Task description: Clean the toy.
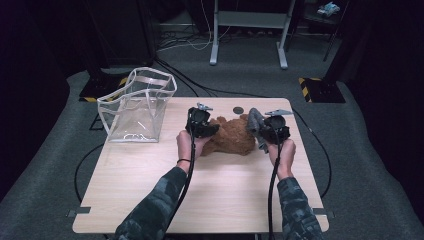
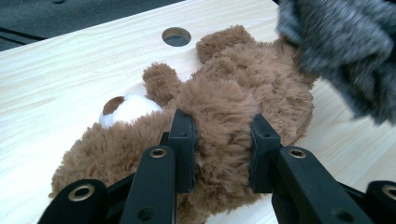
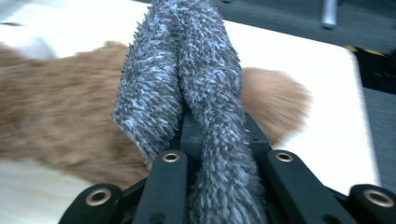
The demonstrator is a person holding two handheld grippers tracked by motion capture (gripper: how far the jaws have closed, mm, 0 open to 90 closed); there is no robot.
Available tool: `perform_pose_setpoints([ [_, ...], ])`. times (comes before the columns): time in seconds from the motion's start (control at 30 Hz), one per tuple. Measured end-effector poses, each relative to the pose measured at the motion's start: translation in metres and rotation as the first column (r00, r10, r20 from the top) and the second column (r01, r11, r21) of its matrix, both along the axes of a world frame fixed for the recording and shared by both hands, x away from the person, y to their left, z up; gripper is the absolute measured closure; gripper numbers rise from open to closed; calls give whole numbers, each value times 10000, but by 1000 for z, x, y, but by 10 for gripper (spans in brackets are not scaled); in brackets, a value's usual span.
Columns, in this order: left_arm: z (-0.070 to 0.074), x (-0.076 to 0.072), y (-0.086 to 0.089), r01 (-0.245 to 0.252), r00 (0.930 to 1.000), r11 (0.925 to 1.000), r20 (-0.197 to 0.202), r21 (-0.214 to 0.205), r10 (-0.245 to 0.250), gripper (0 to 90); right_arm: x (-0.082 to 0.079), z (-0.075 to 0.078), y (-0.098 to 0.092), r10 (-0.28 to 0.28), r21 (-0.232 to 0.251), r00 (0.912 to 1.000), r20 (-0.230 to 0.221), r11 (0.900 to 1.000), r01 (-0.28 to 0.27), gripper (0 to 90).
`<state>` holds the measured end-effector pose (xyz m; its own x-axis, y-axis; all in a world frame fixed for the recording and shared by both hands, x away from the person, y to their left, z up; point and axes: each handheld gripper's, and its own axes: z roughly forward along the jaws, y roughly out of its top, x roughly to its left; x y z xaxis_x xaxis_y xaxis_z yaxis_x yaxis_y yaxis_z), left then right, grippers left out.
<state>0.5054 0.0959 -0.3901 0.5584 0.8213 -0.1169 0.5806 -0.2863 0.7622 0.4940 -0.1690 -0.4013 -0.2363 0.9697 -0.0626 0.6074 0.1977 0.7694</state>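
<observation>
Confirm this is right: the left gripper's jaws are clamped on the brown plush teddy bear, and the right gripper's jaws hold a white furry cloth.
One detail is wrong: the cloth is grey, not white. The right gripper view shows the right gripper shut on a grey furry cloth. The left gripper does clamp the brown plush teddy bear.

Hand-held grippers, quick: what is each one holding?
Left hand-held gripper: closed on the brown teddy bear.
Right hand-held gripper: closed on the grey fuzzy cloth.

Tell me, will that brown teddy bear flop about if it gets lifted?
Probably. The teddy bear dents where the left claw squeezes its plush, so it seems soft and likely light. Its limbs would likely dangle. The fuzzy fur should resist slipping.
</observation>
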Motion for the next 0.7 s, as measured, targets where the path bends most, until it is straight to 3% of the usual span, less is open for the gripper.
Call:
perform_pose_setpoints([
  [0.1, 0, 0, 0, 17, 10000, 10000, 5, 26, -17, 691, 2, 0, -13, -505, -108, 9987, -77, 9987, 504, 770],
  [0.2, 0, 1, -1, -18, 10000, 10000, 13, 18, 18, 689, -1, 4, -17, -612, -69, 9981, 45, 9981, 612, 769],
  [0.3, 0, 2, -2, -3, 10000, 10000, -48, -7, 3, 689, -10, 13, -10, -72, 371, 9996, 283, 9993, 62, 768],
  [0.4, 1, 4, -5, -61, 10000, 10000, -62, -17, 61, 690, -20, 23, 8, 874, 959, 9947, 536, 9911, -923, 767],
  [0.53, 5, 5, -10, 63, 9999, 9999, -99, 133, -62, 689, -30, 29, 42, 2049, 1479, 9763, 701, 9657, -2133, 766],
  [0.57, 5, 6, -10, 128, 9999, 9996, -70, 255, -126, 689, -31, 27, 53, 2593, 1598, 9636, 651, 9505, -2666, 765],
  [0.7, 6, 6, -13, 154, 9998, 9992, -129, 357, -149, 689, -26, 15, 78, 3323, 1427, 9423, 404, 9315, -3346, 764],
])
